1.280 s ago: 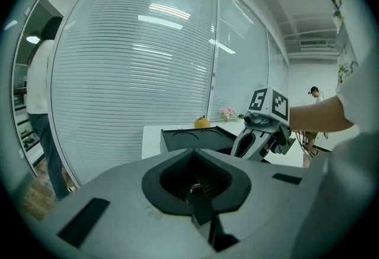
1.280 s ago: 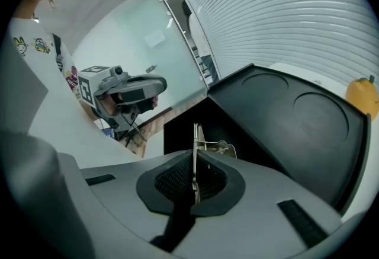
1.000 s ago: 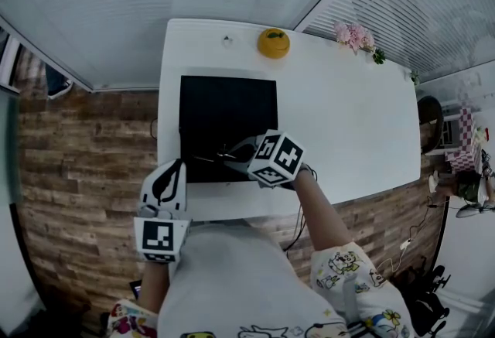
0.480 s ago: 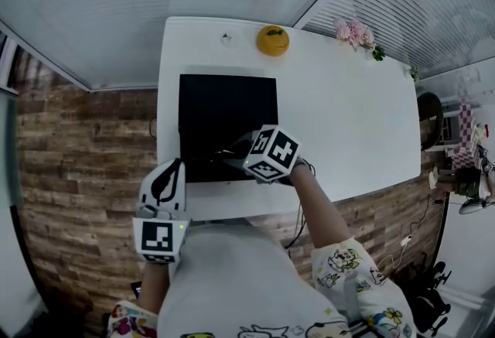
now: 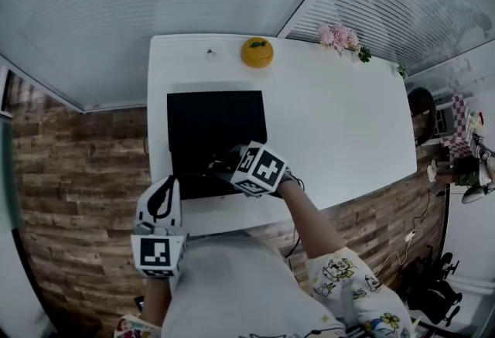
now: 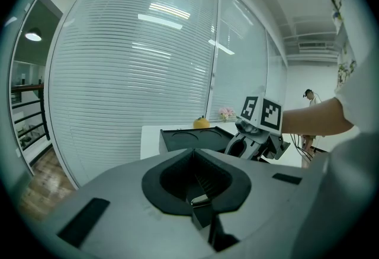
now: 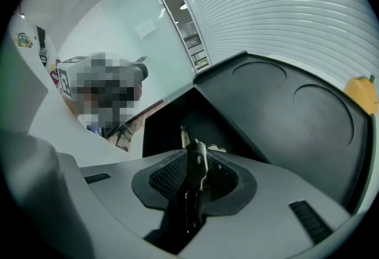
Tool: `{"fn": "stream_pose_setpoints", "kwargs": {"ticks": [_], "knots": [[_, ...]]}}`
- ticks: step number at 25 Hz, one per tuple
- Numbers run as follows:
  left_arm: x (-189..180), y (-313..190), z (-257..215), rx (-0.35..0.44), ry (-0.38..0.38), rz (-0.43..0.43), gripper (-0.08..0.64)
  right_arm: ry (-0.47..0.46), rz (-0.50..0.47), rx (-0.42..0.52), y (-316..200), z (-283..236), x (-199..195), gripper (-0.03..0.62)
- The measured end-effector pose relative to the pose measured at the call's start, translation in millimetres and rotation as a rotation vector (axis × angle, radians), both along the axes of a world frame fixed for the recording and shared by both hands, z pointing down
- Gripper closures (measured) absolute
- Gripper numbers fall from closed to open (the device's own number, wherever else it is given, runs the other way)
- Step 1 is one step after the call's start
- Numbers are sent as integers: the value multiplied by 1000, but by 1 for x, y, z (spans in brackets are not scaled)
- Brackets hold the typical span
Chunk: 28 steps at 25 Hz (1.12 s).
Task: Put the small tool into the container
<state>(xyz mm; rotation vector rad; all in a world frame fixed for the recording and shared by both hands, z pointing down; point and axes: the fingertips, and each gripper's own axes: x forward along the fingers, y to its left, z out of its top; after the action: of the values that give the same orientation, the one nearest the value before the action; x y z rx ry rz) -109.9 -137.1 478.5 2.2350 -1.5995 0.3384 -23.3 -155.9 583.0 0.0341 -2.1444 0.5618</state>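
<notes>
Black container, right gripper opening, tool between

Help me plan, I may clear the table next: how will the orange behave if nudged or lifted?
The orange looks round, so a nudge would probably roll it; it sits near the far edge of the table, so it might fall off. Its skin looks smooth, so a grip could slip. Real or fake I cannot tell, so its weight is unclear.

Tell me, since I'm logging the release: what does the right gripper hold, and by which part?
Nothing gripped: the right gripper has just been opening its jaws; the small tool stands between the parted pads, over the container.
</notes>
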Motion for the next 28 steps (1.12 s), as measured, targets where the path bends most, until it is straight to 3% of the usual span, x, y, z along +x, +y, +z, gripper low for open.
{"fn": "stream_pose_setpoints", "kwargs": {"ticks": [3,12,28], "knots": [[1,0,-1,-5,1,2,554,10,4,18,0,2,1,490],[0,1,-3,3,-3,0,554,-14,32,54,-5,-4,2,451],[-1,-1,-30,87,-46,10,554,-109,120,226,-18,-59,21,449]]}}
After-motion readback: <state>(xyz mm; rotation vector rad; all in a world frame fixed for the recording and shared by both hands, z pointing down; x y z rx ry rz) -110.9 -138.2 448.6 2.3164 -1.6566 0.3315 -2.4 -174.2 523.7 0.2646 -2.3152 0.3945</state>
